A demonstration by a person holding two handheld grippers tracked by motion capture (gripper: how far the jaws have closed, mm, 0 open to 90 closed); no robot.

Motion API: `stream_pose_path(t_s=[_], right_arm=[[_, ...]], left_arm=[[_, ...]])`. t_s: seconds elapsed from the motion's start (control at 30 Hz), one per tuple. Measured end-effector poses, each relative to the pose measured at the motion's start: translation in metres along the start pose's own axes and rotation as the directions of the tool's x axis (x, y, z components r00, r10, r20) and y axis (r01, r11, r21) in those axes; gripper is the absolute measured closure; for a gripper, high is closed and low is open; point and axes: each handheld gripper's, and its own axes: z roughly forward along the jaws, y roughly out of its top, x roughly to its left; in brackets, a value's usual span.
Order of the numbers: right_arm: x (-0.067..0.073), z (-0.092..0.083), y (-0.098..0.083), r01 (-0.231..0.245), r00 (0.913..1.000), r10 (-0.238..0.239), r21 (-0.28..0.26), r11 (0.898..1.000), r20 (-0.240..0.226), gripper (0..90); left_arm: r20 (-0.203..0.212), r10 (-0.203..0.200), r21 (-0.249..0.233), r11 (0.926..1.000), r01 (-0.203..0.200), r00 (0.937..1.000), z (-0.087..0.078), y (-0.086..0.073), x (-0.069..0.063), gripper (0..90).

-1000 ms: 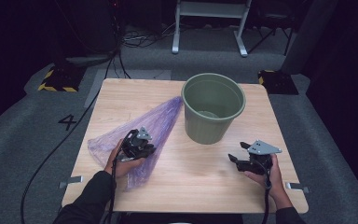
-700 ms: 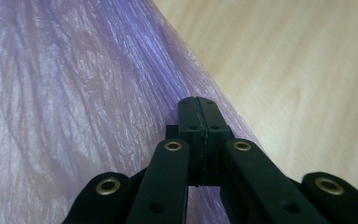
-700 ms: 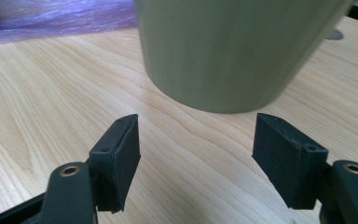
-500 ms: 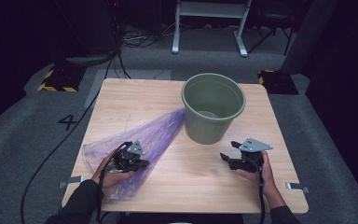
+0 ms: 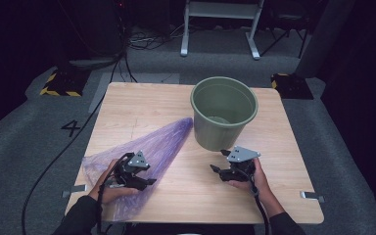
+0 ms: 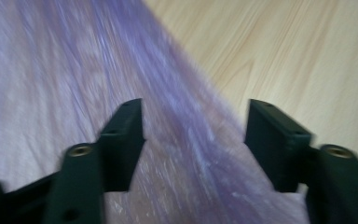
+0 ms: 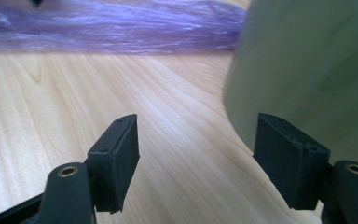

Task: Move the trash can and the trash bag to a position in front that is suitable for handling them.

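Note:
A thin purple plastic bag (image 5: pixel 161 142) lies flat across the left half of the wooden table (image 5: pixel 142 103), its narrow end touching a green bucket (image 5: pixel 223 115) that stands upright at the back right. My left gripper (image 5: pixel 148 178) hovers over the bag's near part. Its jaws have just been opening and now stand open (image 6: pixel 196 135), with the bag (image 6: pixel 74 70) lying loose beneath them. My right gripper (image 5: pixel 218 161) is open just in front of the bucket. In the right gripper view (image 7: pixel 196 154) the bucket's wall (image 7: pixel 307 70) is close on the right and the bag (image 7: pixel 121 25) lies farther off.
Bare wood (image 7: pixel 51 102) lies between the two grippers. Small metal brackets (image 5: pixel 311 196) stick out at the table's near corners. On the floor behind are cables (image 5: pixel 142 41), yellow-black striped blocks (image 5: pixel 58 85) and a white frame's legs (image 5: pixel 220 29).
The left gripper drew the bag towards the near edge, then let go of it and opened. The right gripper slid left to a spot in front of the bucket.

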Motion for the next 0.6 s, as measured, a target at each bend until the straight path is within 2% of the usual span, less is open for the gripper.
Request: stream_pose_path(t_s=[0.07, 0.13, 0.2, 0.3, 0.33, 0.37, 0.4, 0.47, 0.5, 0.53, 0.57, 0.6], right_arm=[[0.002, 0.002, 0.000, 0.007, 0.9999, -0.007, 0.007, 1.000, -0.009, 31.3], [0.002, 0.002, 0.000, 0.002, 0.9999, -0.002, 0.005, 1.000, -0.014, 31.3], [0.000, 0.001, -0.001, -0.002, 0.9999, 0.003, 0.003, 1.000, -0.013, 31.2], [-0.001, 0.001, -0.002, -0.006, 0.9999, 0.006, 0.012, 1.000, -0.010, 31.2], [-0.002, 0.001, -0.002, -0.006, 0.9999, 0.007, 0.014, 1.000, -0.009, 31.2], [-0.002, 0.001, -0.003, -0.007, 1.0000, 0.007, 0.019, 1.000, -0.005, 31.2], [-0.003, 0.001, -0.004, -0.009, 1.0000, 0.009, 0.019, 1.000, -0.003, 31.3], [-0.004, 0.000, -0.005, -0.015, 0.9999, 0.015, 0.024, 1.000, 0.002, 31.4], [-0.005, -0.001, -0.006, -0.012, 0.9999, 0.012, 0.021, 1.000, 0.001, 31.5], [-0.006, -0.002, -0.007, -0.015, 0.9999, 0.015, 0.022, 1.000, 0.002, 31.5], [-0.006, -0.003, -0.009, -0.017, 0.9998, 0.017, 0.024, 1.000, 0.005, 31.5], [-0.007, -0.004, -0.010, -0.020, 0.9998, 0.020, 0.026, 0.999, 0.007, 31.5]], left_arm=[[-0.020, -0.009, -0.044, 0.9990, 0.008, 0.9998, -0.009, 0.004, -0.002, 26.5], [-0.017, -0.011, -0.101, 0.9949, 0.009, 0.9998, -0.021, 0.008, -0.002, 24.0], [-0.049, -0.019, -0.123, 0.9924, 0.012, 0.9986, -0.027, 0.012, 0.000, 18.4], [-0.089, -0.061, -0.140, 0.9890, 0.048, 0.9942, -0.028, 0.024, 0.014, 17.2], [-0.102, -0.086, -0.151, 0.9860, 0.070, 0.9911, -0.026, 0.029, 0.019, 17.1], [-0.097, -0.124, -0.151, 0.9825, 0.109, 0.9876, -0.021, 0.035, 0.028, 17.1], [-0.088, -0.144, -0.151, 0.9800, 0.130, 0.9856, -0.018, 0.038, 0.034, 17.1], [-0.101, -0.183, -0.128, 0.9772, 0.169, 0.9780, -0.006, 0.045, 0.045, 18.7], [-0.084, -0.192, -0.125, 0.9755, 0.181, 0.9778, 0.001, 0.047, 0.050, 20.4], [-0.061, -0.187, -0.116, 0.9770, 0.179, 0.9805, 0.006, 0.047, 0.053, 26.4], [-0.068, -0.176, -0.089, 0.9815, 0.169, 0.9821, 0.012, 0.048, 0.055, 33.0], [-0.080, -0.183, -0.074, 0.9815, 0.177, 0.9800, 0.017, 0.048, 0.056, 37.4]])
